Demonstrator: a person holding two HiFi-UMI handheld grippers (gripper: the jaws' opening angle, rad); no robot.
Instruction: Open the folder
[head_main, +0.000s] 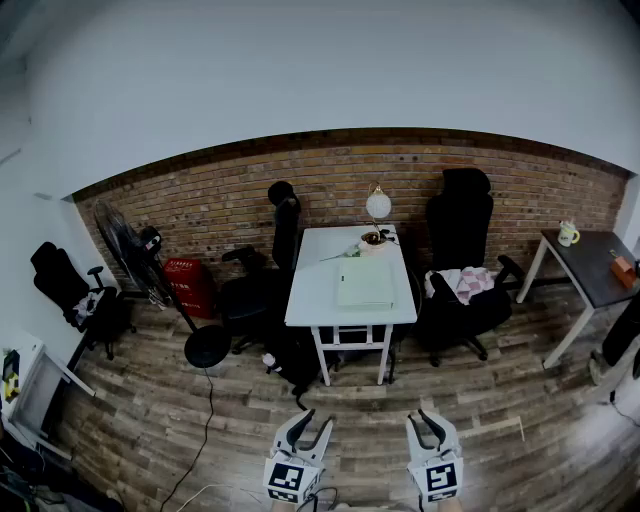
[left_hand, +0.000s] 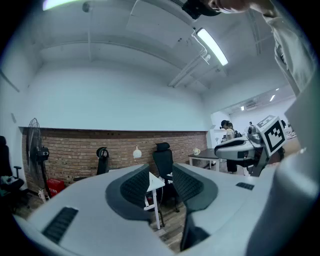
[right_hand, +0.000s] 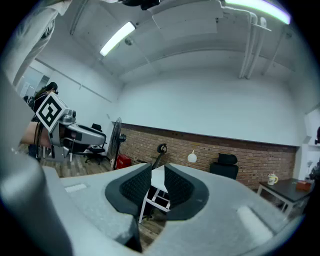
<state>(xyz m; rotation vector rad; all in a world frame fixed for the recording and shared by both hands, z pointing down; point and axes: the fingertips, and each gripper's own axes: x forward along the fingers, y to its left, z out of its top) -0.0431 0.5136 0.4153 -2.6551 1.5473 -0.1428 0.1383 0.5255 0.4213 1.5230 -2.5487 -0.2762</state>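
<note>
The left gripper (head_main: 318, 418) and right gripper (head_main: 420, 416) are held level, each with its jaws part-way apart and nothing between them. Only the head view shows the folder (head_main: 365, 283): pale, flat and, as far as I can tell, closed. It lies on the near half of the white bench (head_main: 318, 295), well apart from both. The gripper views see the bench from the side, so its top is hidden.

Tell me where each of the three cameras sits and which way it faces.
Head view: on the head, looking down at the white table; left gripper and right gripper at bottom.
Left gripper view: on that gripper, level, facing the table; open jaws show.
Right gripper view: likewise on its gripper; open jaws show.
All share the table and brick wall.
</note>
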